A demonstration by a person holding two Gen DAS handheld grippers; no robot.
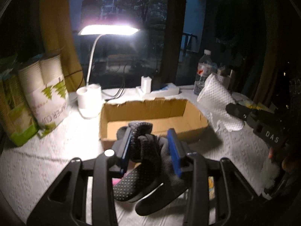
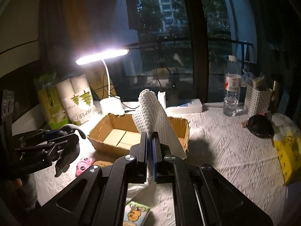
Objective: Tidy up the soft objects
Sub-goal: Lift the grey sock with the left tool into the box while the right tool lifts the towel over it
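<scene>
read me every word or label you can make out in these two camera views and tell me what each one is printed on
"PAPER CU": paper cup sleeve, reading sideways, the rest is hidden.
"DAS": body of the right gripper, seen from the left wrist view.
Water bottle label: too small to read.
Left gripper body, yellow bag, small card: print too blurred to read.

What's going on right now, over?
Left gripper shut on dark socks. Right gripper shut on white cloth. Cardboard box ahead, empty, path open.
</scene>
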